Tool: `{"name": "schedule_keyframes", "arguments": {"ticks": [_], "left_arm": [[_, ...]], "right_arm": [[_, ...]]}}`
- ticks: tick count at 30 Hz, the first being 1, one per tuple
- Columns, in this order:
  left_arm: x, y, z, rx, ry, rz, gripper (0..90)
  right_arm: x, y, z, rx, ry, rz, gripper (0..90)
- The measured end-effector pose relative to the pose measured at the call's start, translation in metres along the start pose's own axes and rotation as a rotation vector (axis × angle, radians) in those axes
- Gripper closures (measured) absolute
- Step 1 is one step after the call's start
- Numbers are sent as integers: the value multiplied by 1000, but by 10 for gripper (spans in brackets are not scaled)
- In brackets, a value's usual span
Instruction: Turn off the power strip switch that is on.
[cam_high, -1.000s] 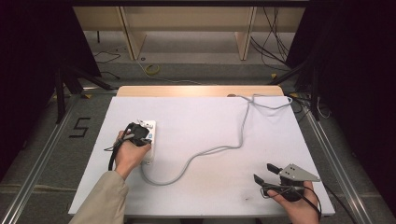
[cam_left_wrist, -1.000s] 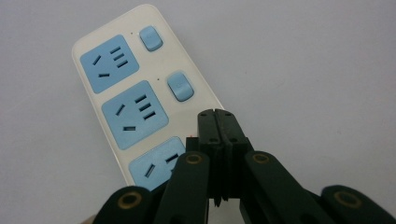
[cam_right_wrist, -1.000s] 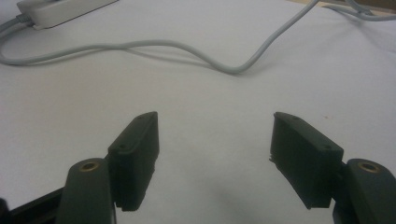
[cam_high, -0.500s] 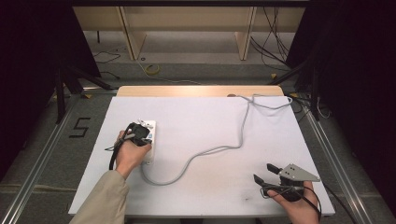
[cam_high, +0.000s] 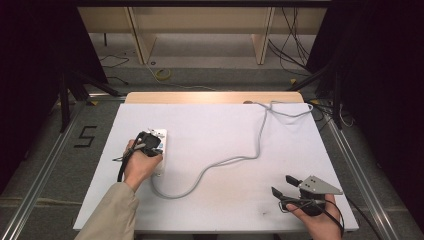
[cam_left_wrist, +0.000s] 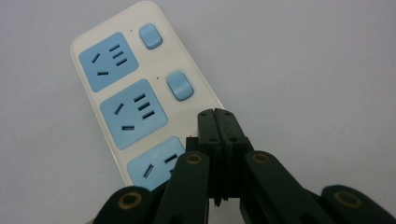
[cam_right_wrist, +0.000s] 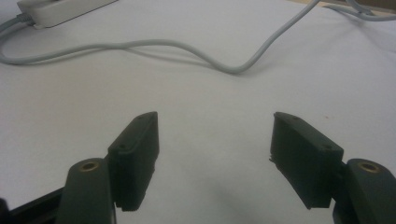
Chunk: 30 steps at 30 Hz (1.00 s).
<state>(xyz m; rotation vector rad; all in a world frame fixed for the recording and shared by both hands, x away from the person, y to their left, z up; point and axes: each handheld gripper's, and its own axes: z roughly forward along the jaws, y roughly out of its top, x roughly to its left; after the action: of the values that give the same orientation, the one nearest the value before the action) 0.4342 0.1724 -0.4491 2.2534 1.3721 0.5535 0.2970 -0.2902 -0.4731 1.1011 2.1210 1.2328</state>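
up close, l gripper (cam_left_wrist: 218, 116) shut over power strip (cam_left_wrist: 126, 98) switch

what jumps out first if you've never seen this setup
The white power strip with light-blue sockets and switches, at the left of the white table, with the left gripper shut, its tips over the strip's nearest switch spot. Its grey cable snakes across to the far right corner. The right gripper rests open near the front right edge.
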Motion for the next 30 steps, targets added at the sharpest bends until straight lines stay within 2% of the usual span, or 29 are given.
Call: {"name": "schedule_keyframes", "arguments": {"ticks": [7,13,17,30], "left_arm": [[-2,0,0,3,15,22,894],[-1,0,0,1,6,11,895],[-3,0,0,7,21,26,895],[-2,-1,0,4,19,17,896]], "right_arm": [[0,0,0,-2,1,-2,335],[0,0,0,-1,1,-1,336],[1,0,0,-1,1,-1,336],[1,0,1,-1,3,0,336]]}}
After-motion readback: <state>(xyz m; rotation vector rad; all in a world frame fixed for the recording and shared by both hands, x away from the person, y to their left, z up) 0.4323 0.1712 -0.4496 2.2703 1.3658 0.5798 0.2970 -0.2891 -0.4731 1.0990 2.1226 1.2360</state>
